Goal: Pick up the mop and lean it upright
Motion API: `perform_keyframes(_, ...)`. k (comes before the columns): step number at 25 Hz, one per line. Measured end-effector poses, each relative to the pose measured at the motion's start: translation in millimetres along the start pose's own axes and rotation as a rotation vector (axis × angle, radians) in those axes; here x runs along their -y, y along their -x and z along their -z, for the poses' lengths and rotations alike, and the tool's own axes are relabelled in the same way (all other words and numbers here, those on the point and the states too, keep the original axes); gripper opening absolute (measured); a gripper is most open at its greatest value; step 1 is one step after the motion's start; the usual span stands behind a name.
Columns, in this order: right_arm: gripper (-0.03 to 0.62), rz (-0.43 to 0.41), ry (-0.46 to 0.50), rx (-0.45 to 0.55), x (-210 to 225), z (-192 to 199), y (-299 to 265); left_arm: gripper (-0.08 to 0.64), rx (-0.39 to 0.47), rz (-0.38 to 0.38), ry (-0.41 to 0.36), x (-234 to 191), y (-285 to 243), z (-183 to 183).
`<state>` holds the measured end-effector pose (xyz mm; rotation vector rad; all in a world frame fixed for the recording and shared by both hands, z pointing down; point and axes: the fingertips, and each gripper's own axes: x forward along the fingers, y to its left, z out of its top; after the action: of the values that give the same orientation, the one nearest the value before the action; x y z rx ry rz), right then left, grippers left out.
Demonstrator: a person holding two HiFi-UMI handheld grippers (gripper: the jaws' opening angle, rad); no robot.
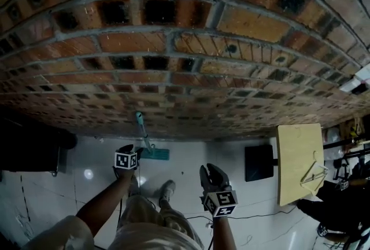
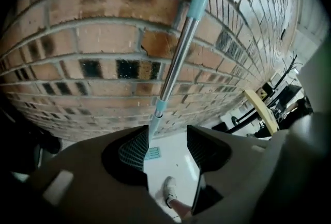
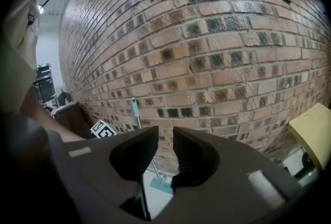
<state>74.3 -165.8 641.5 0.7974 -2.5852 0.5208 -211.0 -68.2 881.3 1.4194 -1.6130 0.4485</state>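
With my left gripper (image 2: 168, 148) jaws wide beside the mop (image 2: 178, 57) leaning on the brick wall (image 2: 103, 36), and right gripper (image 3: 165, 153) jaws narrow and empty, its head could slide on the floor (image 1: 191, 156) and topple it.

Brick wall (image 1: 173, 41): rough, matt, w/ gritty grey mortar joints. Mop (image 2: 177, 57) by the wall: shaft smooth shiny metal, grip & collar pale teal plastic. Floor (image 1: 196, 153) at wall's foot: white, glossy, reflective. Board (image 1: 299, 162) near wall's foot: pale matt wood.
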Motion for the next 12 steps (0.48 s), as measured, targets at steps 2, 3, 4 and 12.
perform_keyframes(2,0.084,0.009,0.006,0.018,3.8,-9.5,6.7,0.238,0.056,0.032,0.018,15.5,23.4,-10.8)
perform_keyframes(3,0.084,0.012,0.010,0.030,4.9,-14.9,9.1,0.221,0.083,0.050,0.015,24.5,33.7,-19.2)
perform_keyframes(4,0.084,0.014,0.013,0.042,4.7,-20.2,10.9,0.209,0.107,0.067,0.005,32.7,44.1,-28.7)
perform_keyframes(12,0.087,0.045,0.009,0.134,3.3,-60.3,49.6,0.083,0.309,0.211,-0.198,126.3,127.2,-116.8)
